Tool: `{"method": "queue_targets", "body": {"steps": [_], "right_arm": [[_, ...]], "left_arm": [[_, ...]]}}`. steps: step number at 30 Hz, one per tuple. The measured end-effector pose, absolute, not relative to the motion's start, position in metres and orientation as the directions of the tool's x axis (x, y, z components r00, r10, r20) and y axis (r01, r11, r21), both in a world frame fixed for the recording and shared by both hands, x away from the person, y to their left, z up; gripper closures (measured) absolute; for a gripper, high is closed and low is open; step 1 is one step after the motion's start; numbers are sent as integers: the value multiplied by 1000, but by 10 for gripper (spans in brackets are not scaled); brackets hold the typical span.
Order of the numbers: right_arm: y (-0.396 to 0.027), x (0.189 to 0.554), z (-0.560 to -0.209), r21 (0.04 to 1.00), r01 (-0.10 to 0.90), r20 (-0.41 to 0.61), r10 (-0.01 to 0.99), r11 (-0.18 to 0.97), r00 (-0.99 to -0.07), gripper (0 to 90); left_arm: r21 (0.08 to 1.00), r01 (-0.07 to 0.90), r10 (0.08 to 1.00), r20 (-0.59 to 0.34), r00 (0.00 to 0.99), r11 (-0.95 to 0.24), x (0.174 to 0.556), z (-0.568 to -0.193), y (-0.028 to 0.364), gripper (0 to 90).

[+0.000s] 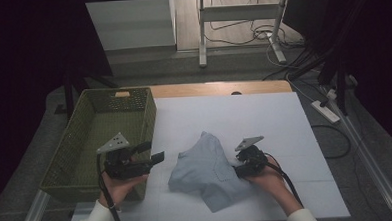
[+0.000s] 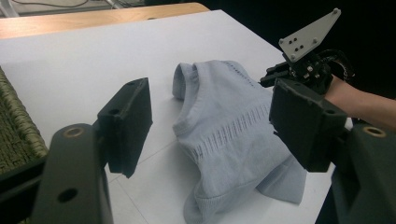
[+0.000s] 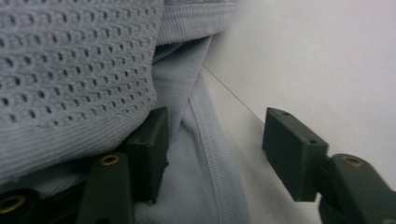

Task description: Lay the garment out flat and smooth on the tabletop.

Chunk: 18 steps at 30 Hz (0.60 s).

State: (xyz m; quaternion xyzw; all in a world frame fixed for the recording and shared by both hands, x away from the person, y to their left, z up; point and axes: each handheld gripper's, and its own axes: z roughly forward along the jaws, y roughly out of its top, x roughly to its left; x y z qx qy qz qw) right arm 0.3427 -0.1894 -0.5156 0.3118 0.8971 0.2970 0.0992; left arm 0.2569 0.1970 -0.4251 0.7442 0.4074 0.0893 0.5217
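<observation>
A wooden table [image 1: 218, 88] fills the middle of the high view, most of its top covered by a white sheet [image 1: 264, 122] that leaves a bare wood strip along the far edge. A crumpled pale blue knitted garment [image 1: 206, 170] lies on the sheet at lower centre of the frame. A green woven basket [image 1: 84, 126] stands at the left, against the sheet's left edge.
</observation>
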Motion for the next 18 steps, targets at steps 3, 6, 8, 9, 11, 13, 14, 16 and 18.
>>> {"method": "queue_targets", "body": {"steps": [3,6,8,9,11,13,14,16,18], "right_arm": [[-189,342,-516,596,492,-4,615,635,-788,517],[-189,341,-515,597,483,-3,603,641,-797,626],[-188,340,-514,593,470,-7,589,653,-808,688],[-187,340,-514,594,464,-6,580,657,-815,726],[-188,340,-514,595,462,6,571,658,-821,781],[-188,339,-514,596,458,10,564,660,-825,820],[-187,339,-513,598,452,5,560,662,-828,827],[-187,338,-511,613,433,-10,554,661,-832,834],[-189,336,-506,639,416,-26,559,647,-829,837]], "left_arm": [[849,513,699,-291,653,-126,257,-425,197,301],[849,514,699,-292,653,-126,257,-426,197,302],[848,515,701,-291,651,-125,257,-426,197,302],[847,516,702,-291,650,-127,257,-426,197,301],[847,515,702,-287,651,-131,257,-426,196,300],[848,513,702,-285,652,-133,257,-426,195,300],[848,513,702,-284,653,-134,257,-426,195,300],[848,512,702,-284,653,-133,256,-425,196,300],[849,512,703,-284,652,-132,256,-425,196,300]]}}
